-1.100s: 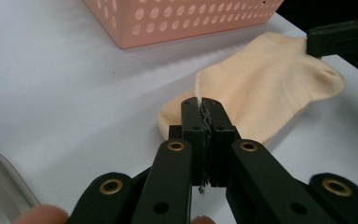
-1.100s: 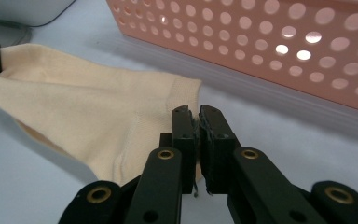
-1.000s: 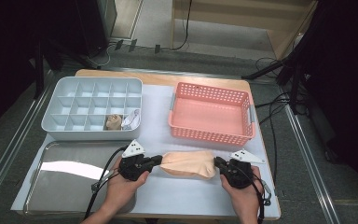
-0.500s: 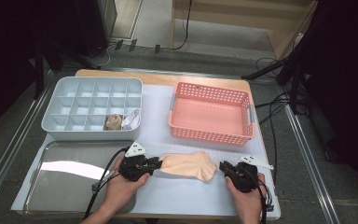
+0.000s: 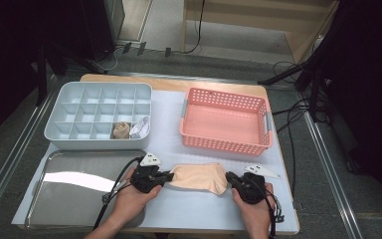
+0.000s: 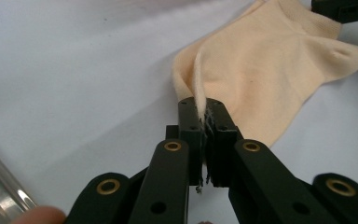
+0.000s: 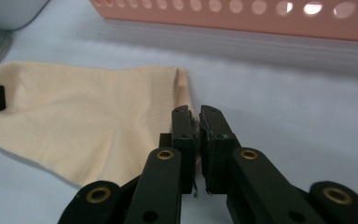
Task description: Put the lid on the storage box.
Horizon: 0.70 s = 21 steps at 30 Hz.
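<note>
The cream sock (image 5: 200, 177) was laid flat on the near table (image 5: 179, 124), its left edge pinched by the left gripper (image 5: 168, 176) and its right edge by the right gripper (image 5: 230, 177), apparently for folding.

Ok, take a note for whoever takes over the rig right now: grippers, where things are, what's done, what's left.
Left gripper: shut on one end of the sock.
Right gripper: shut on the sock's other end.
The sock lies flat on the table, stretched between the two grippers, in front of the pink basket.
Done so far, it seems: two bundled items sit in the front row of the grey divided tray.
Left, probably: fold or roll this sock and put it in a free compartment. The metal tray holds nothing.
</note>
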### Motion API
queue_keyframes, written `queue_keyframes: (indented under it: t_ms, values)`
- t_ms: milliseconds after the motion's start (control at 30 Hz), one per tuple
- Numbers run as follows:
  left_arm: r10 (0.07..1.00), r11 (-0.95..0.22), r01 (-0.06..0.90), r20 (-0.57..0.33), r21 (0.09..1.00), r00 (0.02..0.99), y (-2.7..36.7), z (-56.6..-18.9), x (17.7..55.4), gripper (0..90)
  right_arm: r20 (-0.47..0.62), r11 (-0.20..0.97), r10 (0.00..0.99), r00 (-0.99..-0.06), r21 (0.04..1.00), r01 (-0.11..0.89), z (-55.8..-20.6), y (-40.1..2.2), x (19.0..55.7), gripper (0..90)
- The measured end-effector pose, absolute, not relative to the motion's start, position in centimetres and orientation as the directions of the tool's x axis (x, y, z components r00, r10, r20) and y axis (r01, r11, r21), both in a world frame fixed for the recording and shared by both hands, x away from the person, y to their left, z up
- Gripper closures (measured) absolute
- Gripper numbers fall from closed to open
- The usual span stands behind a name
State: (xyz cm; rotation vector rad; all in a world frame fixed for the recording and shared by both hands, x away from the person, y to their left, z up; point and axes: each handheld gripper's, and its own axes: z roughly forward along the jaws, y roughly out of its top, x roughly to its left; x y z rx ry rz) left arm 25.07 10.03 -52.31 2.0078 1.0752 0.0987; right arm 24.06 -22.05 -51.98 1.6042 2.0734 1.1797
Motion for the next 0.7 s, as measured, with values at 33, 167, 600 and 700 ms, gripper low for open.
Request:
queue_keyframes:
  t_ms: [33,167,600,700]
  values:
    - [0.719,-0.284,0.652,-0.295,0.703,0.63,10.1,-52.2,25.0,88.3,0.266,0.049,0.898,-0.351,0.731,0.681,-51.8,-22.2,23.9,85.9]
    - [0.714,-0.293,0.642,-0.284,0.708,0.64,10.4,-51.9,24.7,88.8,0.293,0.032,0.892,-0.344,0.719,0.694,-51.4,-22.9,23.5,86.0]
    - [0.723,-0.269,0.644,-0.292,0.716,0.627,11.1,-52.1,24.4,84.6,0.285,0.049,0.891,-0.354,0.714,0.698,-51.5,-22.8,22.8,82.9]
    - [0.728,-0.248,0.635,-0.292,0.731,0.621,11.3,-52.0,24.4,68.8,0.294,0.008,0.895,-0.335,0.74,0.673,-51.2,-23.2,22.4,74.1]
